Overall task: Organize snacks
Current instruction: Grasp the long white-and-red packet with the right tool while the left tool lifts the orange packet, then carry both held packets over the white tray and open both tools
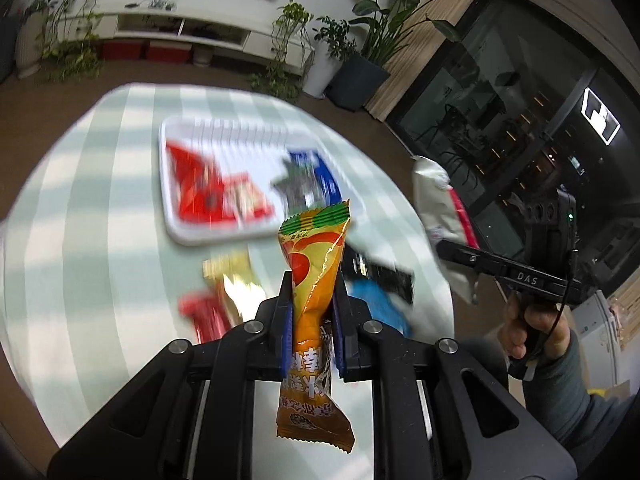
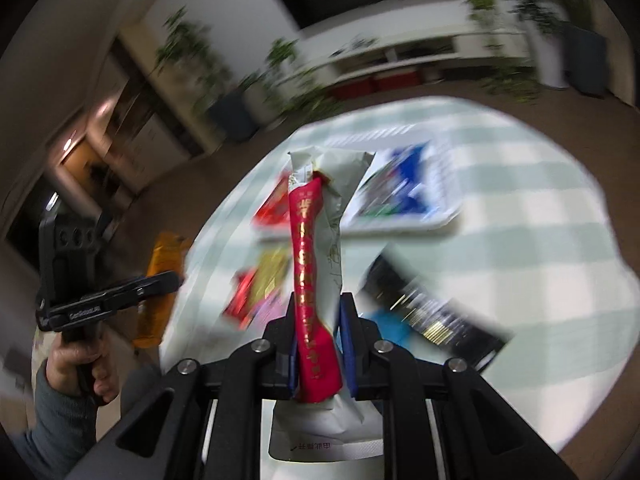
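Note:
My left gripper point(image 1: 313, 280) is shut on an orange snack packet point(image 1: 314, 280) and holds it above the round table; the packet also shows in the right wrist view point(image 2: 158, 280). My right gripper point(image 2: 318, 304) is shut on a white and red snack packet point(image 2: 316, 256), also held above the table; it also shows in the left wrist view point(image 1: 442, 216). A white tray point(image 1: 192, 232) on the table holds red packets point(image 1: 208, 188) and a blue packet point(image 1: 308, 180). The tray also shows in the right wrist view point(image 2: 408, 224).
Loose snacks lie on the green and white checked tablecloth point(image 1: 80, 200): a gold packet point(image 1: 232, 284), a red packet point(image 1: 208, 316), a black packet point(image 1: 380, 276) and a light blue packet point(image 1: 380, 308). Potted plants point(image 1: 360, 48) and a low white shelf point(image 1: 180, 20) stand beyond the table.

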`<state>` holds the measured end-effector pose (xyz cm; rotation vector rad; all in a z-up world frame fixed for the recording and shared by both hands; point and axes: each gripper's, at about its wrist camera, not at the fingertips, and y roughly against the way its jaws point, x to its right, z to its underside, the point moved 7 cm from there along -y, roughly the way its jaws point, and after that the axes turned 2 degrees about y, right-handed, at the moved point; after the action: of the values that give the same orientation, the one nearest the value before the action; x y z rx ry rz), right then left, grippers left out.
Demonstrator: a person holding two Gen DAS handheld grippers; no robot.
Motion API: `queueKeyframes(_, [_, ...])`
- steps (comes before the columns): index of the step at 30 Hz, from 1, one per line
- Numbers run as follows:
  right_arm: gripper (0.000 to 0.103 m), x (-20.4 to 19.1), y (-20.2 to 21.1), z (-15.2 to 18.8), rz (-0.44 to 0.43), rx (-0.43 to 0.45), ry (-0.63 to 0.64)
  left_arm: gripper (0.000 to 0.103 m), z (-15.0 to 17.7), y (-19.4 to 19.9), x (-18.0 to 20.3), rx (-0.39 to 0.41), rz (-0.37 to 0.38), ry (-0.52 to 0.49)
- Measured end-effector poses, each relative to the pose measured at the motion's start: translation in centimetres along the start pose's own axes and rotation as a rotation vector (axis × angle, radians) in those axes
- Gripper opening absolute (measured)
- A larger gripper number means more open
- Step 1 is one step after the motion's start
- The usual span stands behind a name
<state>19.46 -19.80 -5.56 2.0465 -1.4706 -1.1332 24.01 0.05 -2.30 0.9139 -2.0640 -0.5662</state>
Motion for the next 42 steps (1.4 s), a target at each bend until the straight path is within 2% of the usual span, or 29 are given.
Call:
queueKeyframes(6, [0.018,3.8,-0.3,-7.3,0.031,0.076,-0.093,0.014,-9.4,-4.2,-0.4,0.009,-0.073,-0.032])
queueKeyframes(11, [0.018,3.3,-4.1,-11.8,0.010,0.063,-0.085,0.014,-13.3,-8.8,-2.0,-0.017,-0.085,0.019])
queueKeyframes(16, [0.018,2.3,-9.5,-13.1,0.013,-0.010,-0.056,0.014,-13.6,-13.0,-4.2,-0.056,-0.114,0.049])
queueKeyframes(25, [0.018,2.7,-15.6,-12.0,0.057,-0.102,-0.055,0.014,-12.8,-17.2,-6.6,-0.061,-0.132,0.088])
queueKeyframes(33, [0.018,3.2,-18.8,-11.1,0.124,-0.157,-0.028,0.015,-11.8,-19.2,-9.1,-0.070,-0.164,0.137])
queueKeyframes(42, [0.019,3.1,-20.0,-10.9,0.166,-0.161,0.022,0.018,-11.7,-19.6,-9.7,-0.069,-0.187,0.136])
